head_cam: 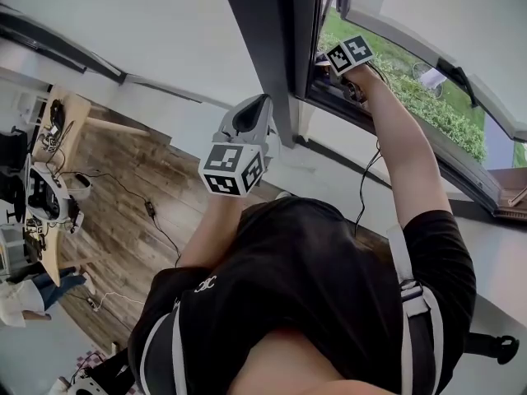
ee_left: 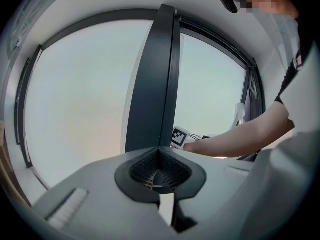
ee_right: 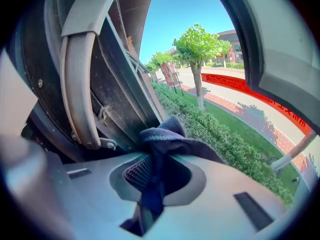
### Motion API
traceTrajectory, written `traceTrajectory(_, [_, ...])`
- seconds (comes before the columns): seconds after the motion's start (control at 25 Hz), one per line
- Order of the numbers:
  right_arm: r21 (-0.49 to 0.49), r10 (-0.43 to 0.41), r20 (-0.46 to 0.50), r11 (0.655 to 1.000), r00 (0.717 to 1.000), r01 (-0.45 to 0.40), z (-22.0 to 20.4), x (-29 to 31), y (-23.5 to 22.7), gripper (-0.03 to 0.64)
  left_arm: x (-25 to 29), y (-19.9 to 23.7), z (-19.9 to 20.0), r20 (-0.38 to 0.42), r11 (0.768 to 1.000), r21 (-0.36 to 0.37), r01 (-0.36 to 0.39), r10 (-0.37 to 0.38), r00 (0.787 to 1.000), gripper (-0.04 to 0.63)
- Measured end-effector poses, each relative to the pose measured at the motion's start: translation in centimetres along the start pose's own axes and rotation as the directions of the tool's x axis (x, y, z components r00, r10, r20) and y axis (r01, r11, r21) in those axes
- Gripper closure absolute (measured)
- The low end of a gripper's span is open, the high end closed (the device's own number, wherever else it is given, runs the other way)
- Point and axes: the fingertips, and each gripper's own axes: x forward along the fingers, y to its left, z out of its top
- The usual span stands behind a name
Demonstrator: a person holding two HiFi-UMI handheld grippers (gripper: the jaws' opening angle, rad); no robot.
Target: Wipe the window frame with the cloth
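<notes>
In the right gripper view a dark blue cloth (ee_right: 167, 139) is pinched in my right gripper (ee_right: 152, 171), and its bunched end reaches forward against the dark window frame (ee_right: 117, 91) by the open sash. The head view shows that gripper (head_cam: 336, 62) stretched up into the frame's opening (head_cam: 309, 48). My left gripper (head_cam: 249, 115) hangs lower and nearer the body, pointing at the frame's dark upright post (head_cam: 268, 31). In the left gripper view its jaws (ee_left: 159, 173) are shut with nothing in them, and the post (ee_left: 160, 79) rises straight ahead.
A pale curved seal strip (ee_right: 77, 69) runs along the frame beside the cloth. Hedges and a tree (ee_right: 197, 46) lie outside. The white wall and sill (head_cam: 329, 175) lie below the window. A desk with gear (head_cam: 49, 171) and floor cables (head_cam: 152, 212) are at the left.
</notes>
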Motion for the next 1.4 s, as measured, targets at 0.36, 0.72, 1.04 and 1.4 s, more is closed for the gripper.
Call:
traceTrajectory(0.36, [0.039, -0.038, -0.042, 0.998, 0.998, 0.04, -1.4, -1.1, -0.7, 0.569, 0.1, -0.9, -0.4, 0.007, 1.0, -0.005, 0.029, -0.029, 1.0, 0.586])
traceTrajectory(0.72, [0.039, -0.11, -0.09, 0.993, 0.99, 0.114, -3.9, -4.0, -2.5, 0.569, 0.1, -1.4, -0.4, 0.013, 0.998, -0.007, 0.058, -0.058, 0.998, 0.586])
traceTrajectory(1.04, [0.031, -0.146, -0.13, 0.988, 0.981, 0.151, -6.8, -6.4, -3.8, 0.571, 1.0, -1.8, -0.8, 0.005, 0.996, -0.016, 0.092, -0.092, 0.996, 0.586])
traceTrajectory(1.4, [0.012, -0.106, -0.066, 0.994, 0.992, 0.107, -3.4, -3.2, -1.7, 0.569, 1.0, -0.9, -0.9, -0.002, 0.997, -0.02, 0.08, -0.08, 0.997, 0.586])
